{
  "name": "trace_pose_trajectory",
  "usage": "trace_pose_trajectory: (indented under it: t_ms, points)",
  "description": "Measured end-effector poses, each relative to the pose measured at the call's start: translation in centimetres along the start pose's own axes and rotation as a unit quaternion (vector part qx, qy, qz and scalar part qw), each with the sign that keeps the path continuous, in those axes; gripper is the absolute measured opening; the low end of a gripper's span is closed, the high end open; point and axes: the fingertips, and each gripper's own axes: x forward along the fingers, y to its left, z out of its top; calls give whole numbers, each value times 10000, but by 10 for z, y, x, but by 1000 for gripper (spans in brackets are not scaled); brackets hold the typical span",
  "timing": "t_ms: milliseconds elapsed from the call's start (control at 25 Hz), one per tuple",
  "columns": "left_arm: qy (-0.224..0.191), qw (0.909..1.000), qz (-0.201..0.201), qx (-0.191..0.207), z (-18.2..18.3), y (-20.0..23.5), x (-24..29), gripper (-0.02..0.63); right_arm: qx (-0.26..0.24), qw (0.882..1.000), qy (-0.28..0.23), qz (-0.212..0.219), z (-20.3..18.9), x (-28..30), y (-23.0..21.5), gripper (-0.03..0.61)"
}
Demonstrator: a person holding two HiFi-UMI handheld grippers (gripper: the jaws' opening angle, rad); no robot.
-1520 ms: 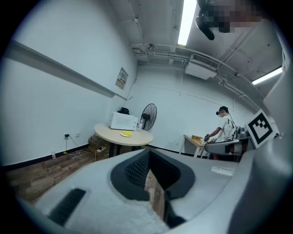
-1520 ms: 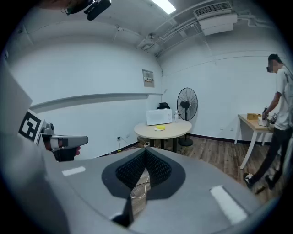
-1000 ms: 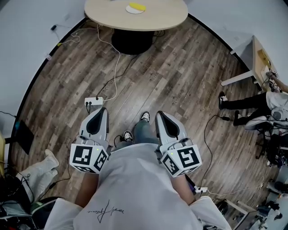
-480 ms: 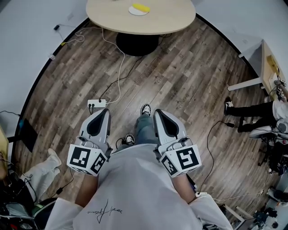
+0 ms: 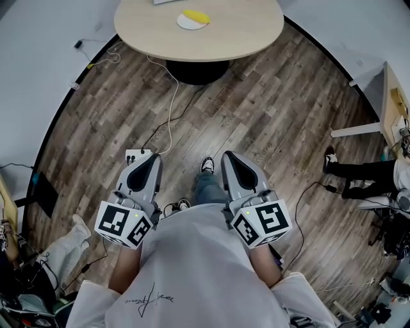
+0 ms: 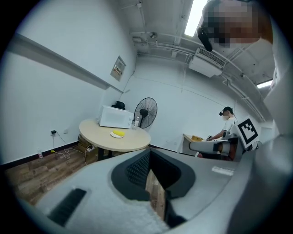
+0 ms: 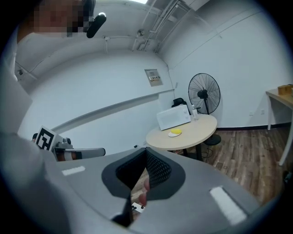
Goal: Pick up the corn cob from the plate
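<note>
A yellow corn cob lies on a small white plate on a round light-wood table at the top of the head view, far ahead of both grippers. The left gripper view shows the corn cob small and distant, and the right gripper view shows the corn cob the same way. My left gripper and right gripper are held side by side at waist height over the wooden floor. Both are shut with nothing between the jaws.
A white microwave and a standing fan sit behind the table. A power strip and a white cable lie on the floor ahead. A seated person and a desk are at the right.
The table with the plate has come nearer and shows more fully in the head view. Both grippers keep the same pose at the waist.
</note>
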Motion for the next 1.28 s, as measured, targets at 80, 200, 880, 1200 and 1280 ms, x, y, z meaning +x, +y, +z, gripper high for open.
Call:
trace_pose_trajectory:
  t_ms: [80, 200, 880, 1200, 1280]
  points:
    - [-19, 10000, -3, 44, 10, -2, 19, 0, 28, 10000, -10, 13, 11, 9, -16, 9]
    - [-9, 9999, 27, 125, 24, -2, 44, 0, 96, 9999, -48, 53, 25, 21, -37, 9]
    - [294, 9994, -105, 174, 38, -35, 135, 2, 370, 9989, -81, 265, 53, 56, -125, 11]
    - [347, 9992, -156, 140, 46, -22, 160, 2, 487, 9986, -115, 162, 59, 77, -145, 11]
    - [293, 9993, -187, 128, 52, -17, 172, 0, 464, 9988, -116, 144, 63, 85, -150, 11]
